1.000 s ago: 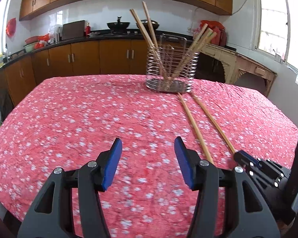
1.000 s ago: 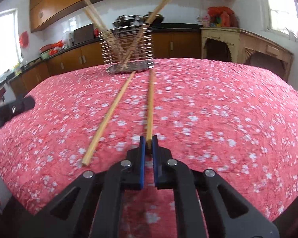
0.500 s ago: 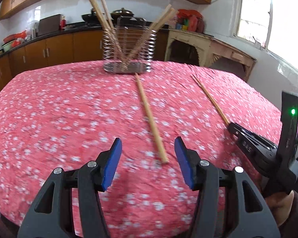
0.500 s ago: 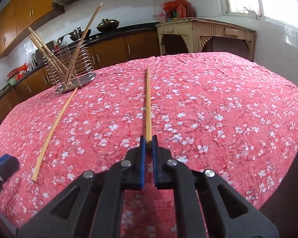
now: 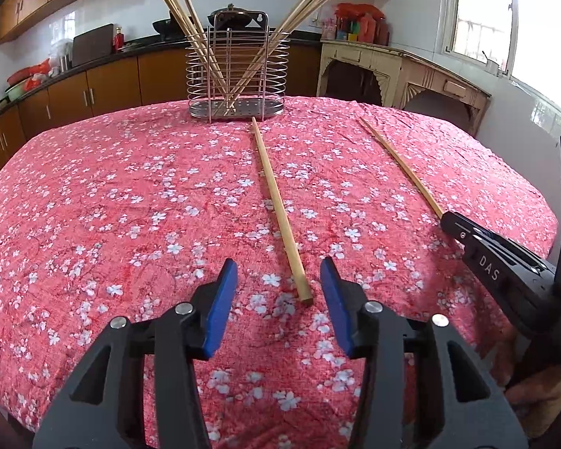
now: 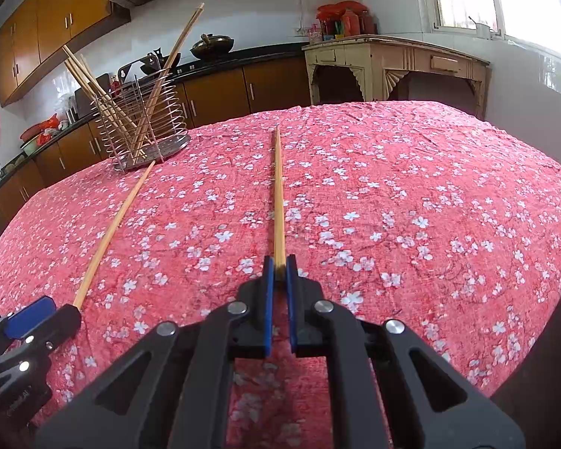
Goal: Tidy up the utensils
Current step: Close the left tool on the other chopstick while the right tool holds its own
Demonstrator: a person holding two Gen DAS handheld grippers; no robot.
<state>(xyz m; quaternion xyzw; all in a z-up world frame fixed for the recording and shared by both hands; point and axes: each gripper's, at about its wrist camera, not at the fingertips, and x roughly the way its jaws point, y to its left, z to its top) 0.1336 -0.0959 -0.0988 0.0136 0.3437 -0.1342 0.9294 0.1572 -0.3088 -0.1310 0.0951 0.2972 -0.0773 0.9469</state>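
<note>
Nearest to us in the left wrist view, our left gripper [image 5: 278, 280] has just been closing but stands partly open, its blue pads [image 5: 220, 307] on either side of the near end of a loose chopstick [image 5: 278, 205] without touching it; that end lies on the cloth just beyond the tips, closer to the right pad. From there this chopstick runs toward twelve o'clock across the red floral tablecloth [image 5: 112, 194], its far tip just short of the base of the wire utensil holder [image 5: 237, 75]. At three o'clock in that view our right gripper [image 5: 448, 220] enters from the edge, with the second chopstick [image 5: 396, 164] leading away from its tip toward eleven o'clock. In the right wrist view, our right gripper [image 6: 279, 265] is clamped on the near end of that second chopstick [image 6: 278, 194], the blue pads pressing it from both sides, and the stick points straight to twelve o'clock low over the cloth. At eight o'clock there, the left gripper [image 6: 45, 314] sits at the near end of the loose chopstick [image 6: 116, 224]. Farthest, at ten o'clock, the wire utensil holder [image 6: 146, 119] stands upright on the tablecloth [image 6: 430, 205], holding several chopsticks [image 6: 161, 86] that lean outward to both sides.
</note>
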